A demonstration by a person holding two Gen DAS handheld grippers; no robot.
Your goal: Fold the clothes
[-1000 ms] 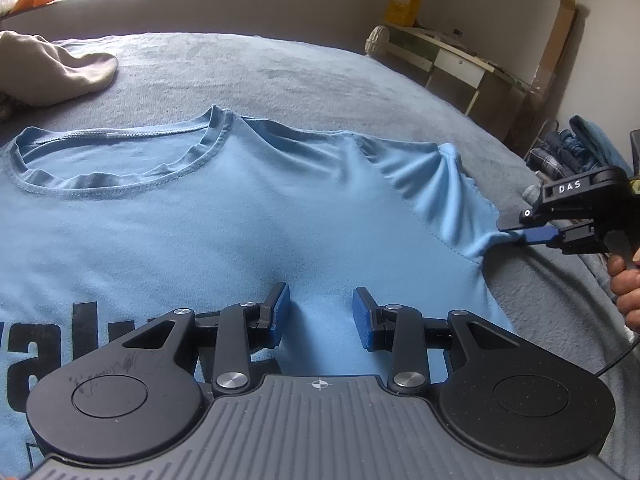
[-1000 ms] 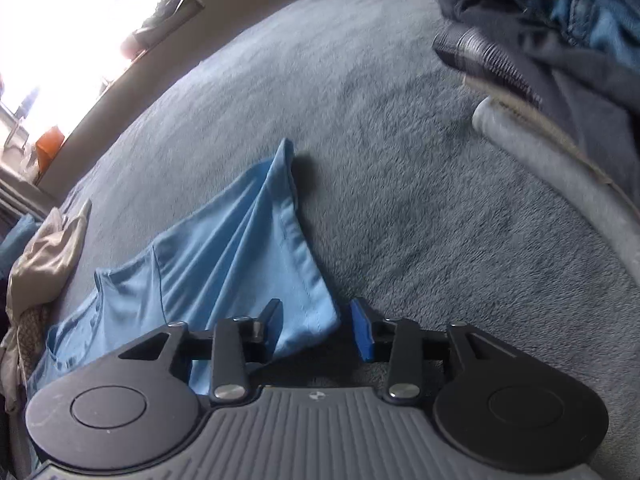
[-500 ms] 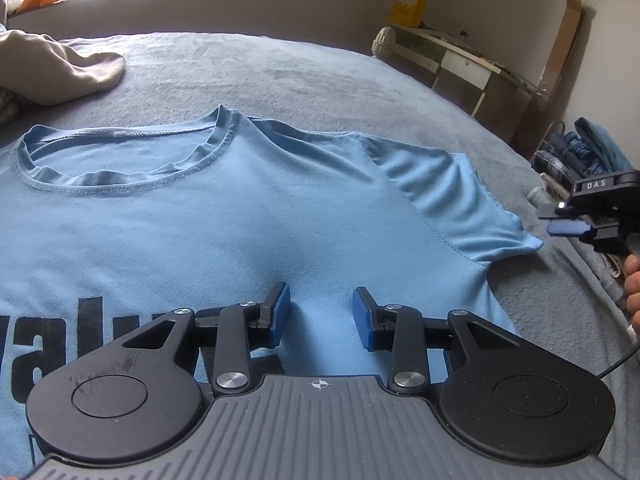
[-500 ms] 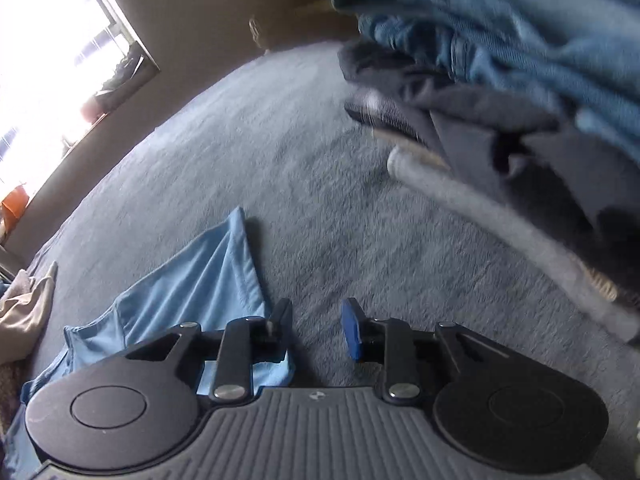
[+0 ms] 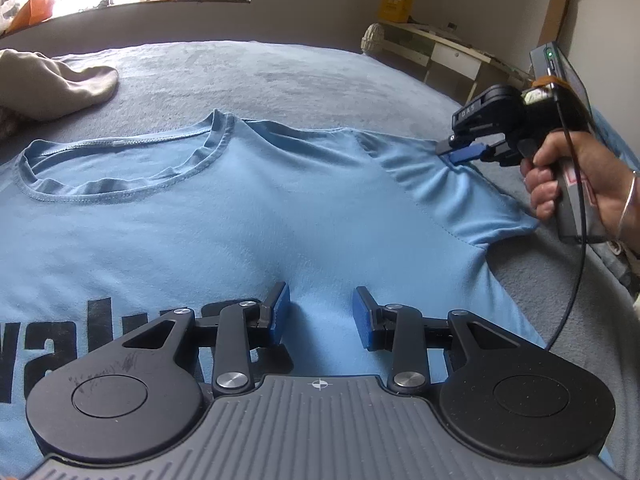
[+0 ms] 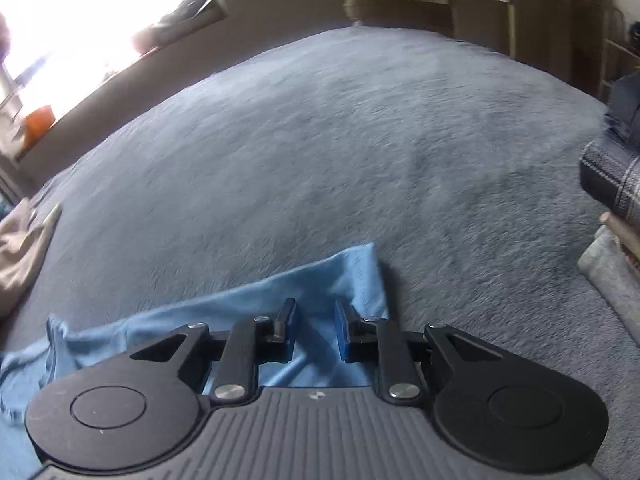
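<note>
A light blue T-shirt with black lettering lies flat, front up, on the grey bed cover. My left gripper is open, low over the shirt's chest, holding nothing. My right gripper sits on the shirt's right sleeve near the shoulder, where the cloth bunches. In the right wrist view the right gripper has its fingers apart with the sleeve lying between and under them; I see no grip on it.
A beige garment lies at the far left of the bed. A stack of folded clothes stands at the right edge. A desk and a window sill are beyond the bed.
The right gripper let go of the sleeve tip, drew away to the right, then came back onto the sleeve near the shoulder. The sleeve now lies flatter. The left gripper barely moved.
</note>
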